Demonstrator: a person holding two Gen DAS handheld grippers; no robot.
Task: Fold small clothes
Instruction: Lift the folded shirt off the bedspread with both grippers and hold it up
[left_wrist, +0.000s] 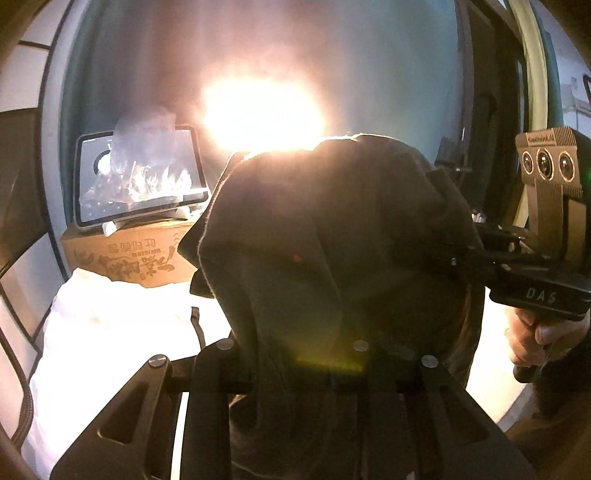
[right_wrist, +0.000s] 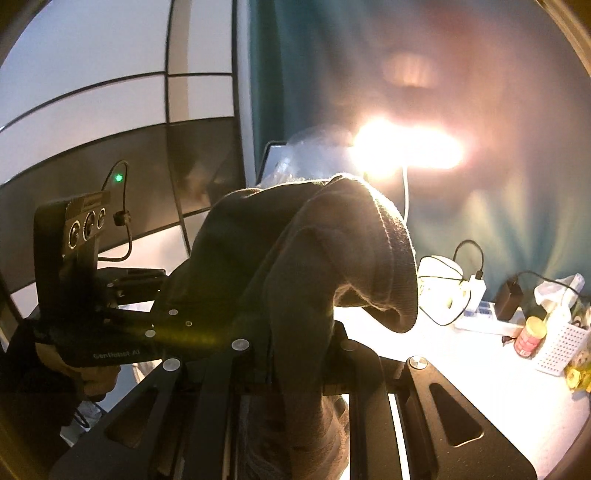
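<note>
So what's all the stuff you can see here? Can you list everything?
Garment: one, dark, held up between both grippers.
Tablet: one, dark frame, propped on the box.
Cardboard box: one, brown, left rear.
Cloth: one, white, on the table.
Jar: one, red with yellow lid, table's right.
Basket: one, white, beside the jar.
Charger: one, black, behind the jar.
Left gripper: one, black, gripping the garment.
Right gripper: one, black, gripping the garment.

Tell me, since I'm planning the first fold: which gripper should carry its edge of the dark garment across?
Probably the left gripper. The garment hangs between both grippers, and white table lies open beneath the left, while clutter crowds the right gripper: jar, cables.
</note>
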